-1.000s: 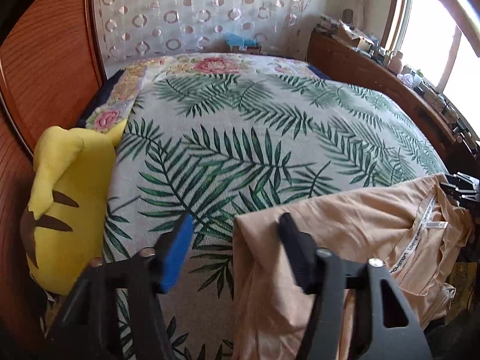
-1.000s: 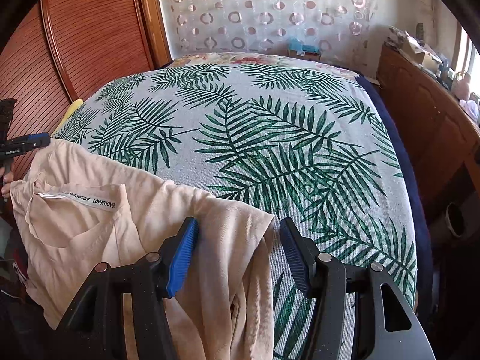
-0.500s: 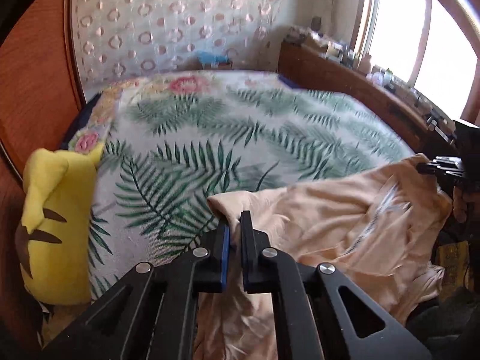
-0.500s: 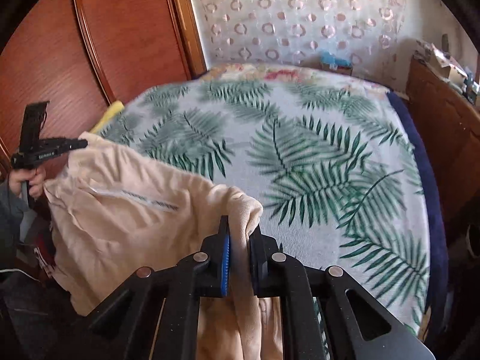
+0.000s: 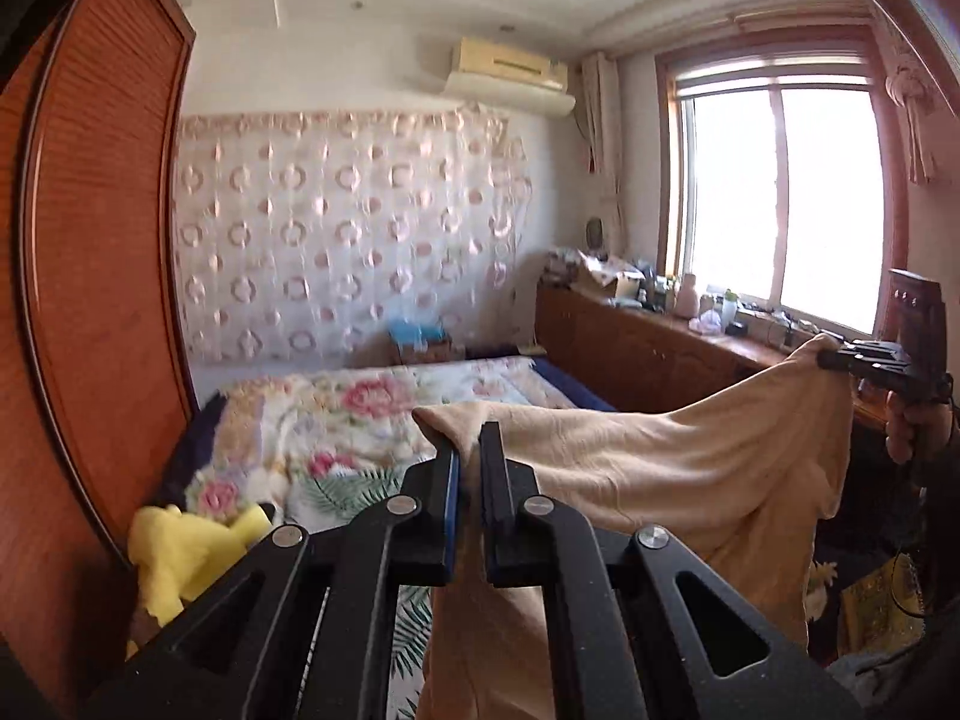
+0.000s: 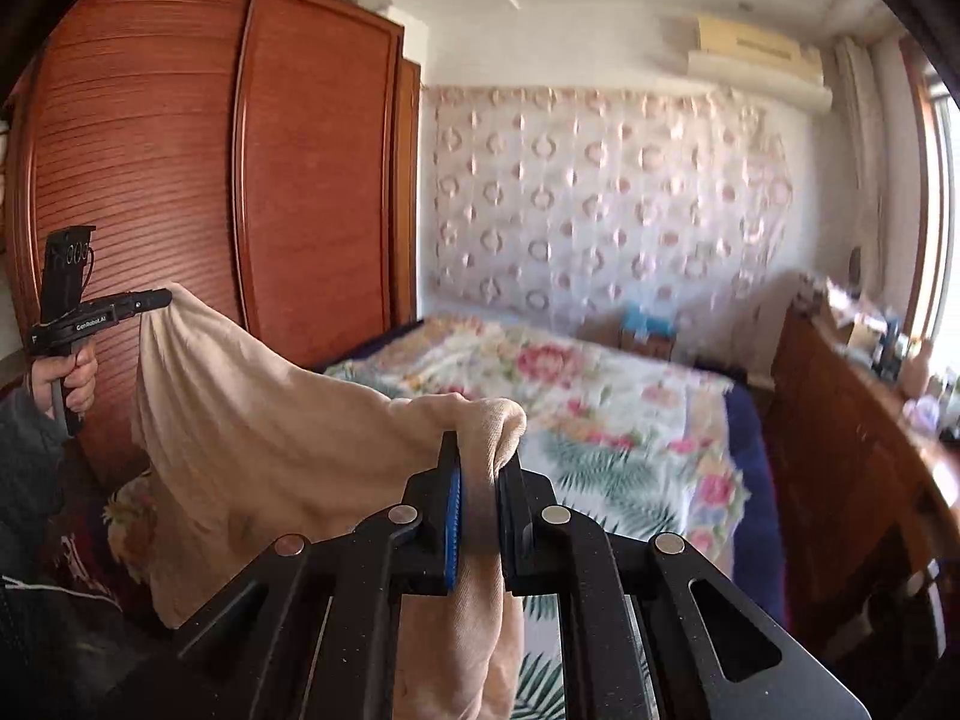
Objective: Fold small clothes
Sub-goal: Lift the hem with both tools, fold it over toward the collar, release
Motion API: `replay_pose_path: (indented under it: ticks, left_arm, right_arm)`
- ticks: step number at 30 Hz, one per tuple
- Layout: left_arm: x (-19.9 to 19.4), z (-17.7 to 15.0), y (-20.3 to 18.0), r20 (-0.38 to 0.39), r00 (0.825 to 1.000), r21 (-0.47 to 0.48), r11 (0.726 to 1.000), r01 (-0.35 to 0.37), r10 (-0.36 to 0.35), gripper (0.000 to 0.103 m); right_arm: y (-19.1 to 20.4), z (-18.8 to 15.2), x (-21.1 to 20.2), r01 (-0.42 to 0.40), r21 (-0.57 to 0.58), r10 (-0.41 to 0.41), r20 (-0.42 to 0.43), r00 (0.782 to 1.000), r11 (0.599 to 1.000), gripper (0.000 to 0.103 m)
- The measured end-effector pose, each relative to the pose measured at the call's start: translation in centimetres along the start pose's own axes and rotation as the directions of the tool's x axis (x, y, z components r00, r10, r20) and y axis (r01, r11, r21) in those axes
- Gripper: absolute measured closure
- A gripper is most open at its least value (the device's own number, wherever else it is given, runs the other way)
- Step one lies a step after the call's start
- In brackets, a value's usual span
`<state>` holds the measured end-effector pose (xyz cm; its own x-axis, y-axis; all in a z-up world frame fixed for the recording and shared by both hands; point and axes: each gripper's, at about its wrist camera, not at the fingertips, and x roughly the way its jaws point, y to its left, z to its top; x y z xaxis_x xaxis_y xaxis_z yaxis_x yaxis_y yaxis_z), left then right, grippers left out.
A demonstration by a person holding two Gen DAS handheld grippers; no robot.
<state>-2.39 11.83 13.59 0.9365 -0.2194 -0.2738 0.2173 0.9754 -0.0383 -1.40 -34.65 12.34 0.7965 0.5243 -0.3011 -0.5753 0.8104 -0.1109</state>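
A peach-coloured small shirt (image 5: pixel 690 468) hangs in the air, stretched between my two grippers above the bed (image 5: pixel 360 420). My left gripper (image 5: pixel 471 462) is shut on one top corner of the shirt. My right gripper (image 6: pixel 477 462) is shut on the other top corner of the shirt (image 6: pixel 270 432). The right gripper also shows at the right edge of the left wrist view (image 5: pixel 840 360). The left gripper shows at the left of the right wrist view (image 6: pixel 156 299). The shirt's lower part hangs down out of sight behind the grippers.
The bed has a palm-leaf and floral cover (image 6: pixel 600 408). A yellow plush toy (image 5: pixel 186 546) lies at the bed's left edge by a wooden wardrobe (image 6: pixel 180 180). A cluttered wooden sideboard (image 5: pixel 660 342) runs under the window on the right.
Both grippers closed on the shirt's corners, then lifted it off the bed. The shirt now hangs spread between them and both cameras have tilted up toward the far wall.
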Motion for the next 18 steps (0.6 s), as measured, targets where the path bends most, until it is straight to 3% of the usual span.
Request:
replay_pose_path:
  ticks: [5,12,18]
  left_arm:
    - [-2.9,3.4,0.4,0.111,0.994,0.002,1.0,-0.021,0.021,0.096]
    - [-6.9,8.5,0.3,0.248,0.968,0.032,0.998,-0.056,0.046,0.096]
    - [-7.8,10.9,0.9,0.307,0.949,0.038,0.995,-0.091,0.075,0.096]
  right_arm:
    - [0.8,4.4,-4.7,0.067,-0.087,-0.057,0.11,0.992,0.994,0.093]
    - [2.5,9.2,-10.2,0.153,-0.18,-0.109,0.231,0.967,0.972,0.093]
    - [3.2,11.4,-11.6,0.191,-0.209,-0.129,0.278,0.952,0.959,0.093]
